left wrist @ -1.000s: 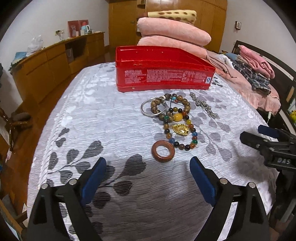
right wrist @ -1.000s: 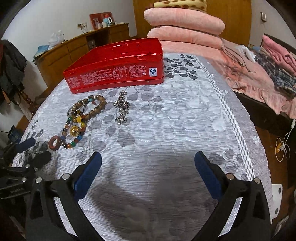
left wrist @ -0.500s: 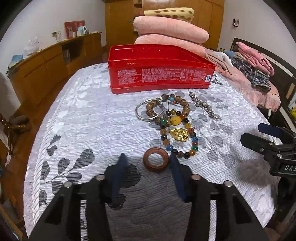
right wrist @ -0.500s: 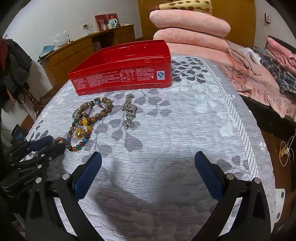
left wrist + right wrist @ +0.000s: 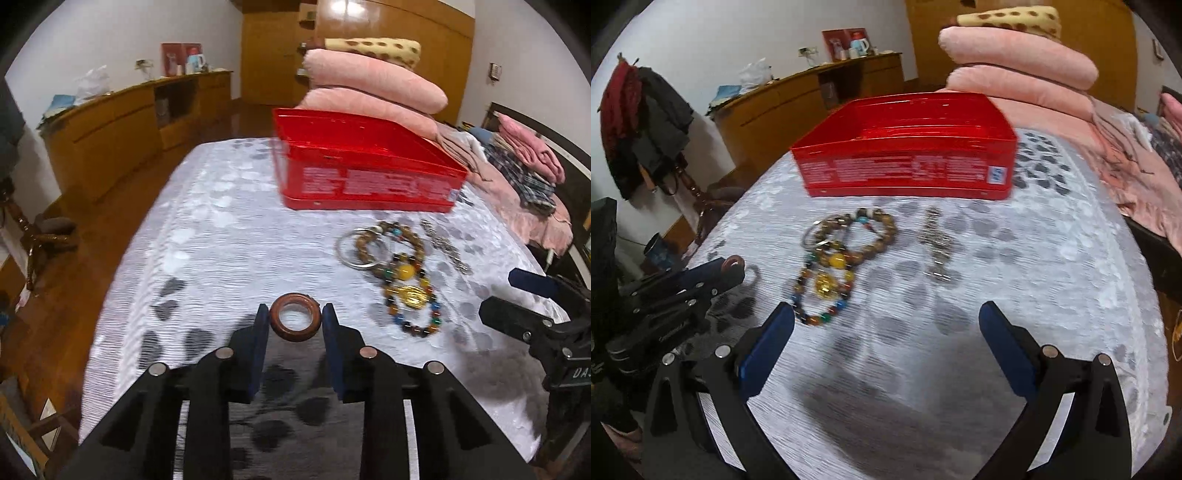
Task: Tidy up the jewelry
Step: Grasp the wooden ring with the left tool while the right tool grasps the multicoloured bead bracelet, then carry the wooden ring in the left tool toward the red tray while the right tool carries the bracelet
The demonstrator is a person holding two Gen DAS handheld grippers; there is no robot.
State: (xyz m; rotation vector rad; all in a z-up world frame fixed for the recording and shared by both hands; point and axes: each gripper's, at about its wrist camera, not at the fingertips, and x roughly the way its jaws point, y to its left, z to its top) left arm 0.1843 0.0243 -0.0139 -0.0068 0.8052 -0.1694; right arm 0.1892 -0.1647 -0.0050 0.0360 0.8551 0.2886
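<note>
My left gripper is shut on a brown wooden ring and holds it just above the bedspread; it also shows in the right wrist view. To its right lie a silver bangle, a brown bead bracelet, a multicoloured bead bracelet with a gold charm and a silver chain. An open red tin stands behind them. My right gripper is open and empty, near the bead bracelets and silver chain, with the red tin beyond.
The white leaf-patterned bedspread covers the bed. Pink folded quilts are stacked behind the tin. Folded clothes lie at the right. A wooden sideboard lines the left wall, and the bed's left edge drops to a wooden floor.
My left gripper closed on the wooden ring and lifted it leftward, away from the bead bracelets. My right gripper moved closer to the jewelry and stayed open.
</note>
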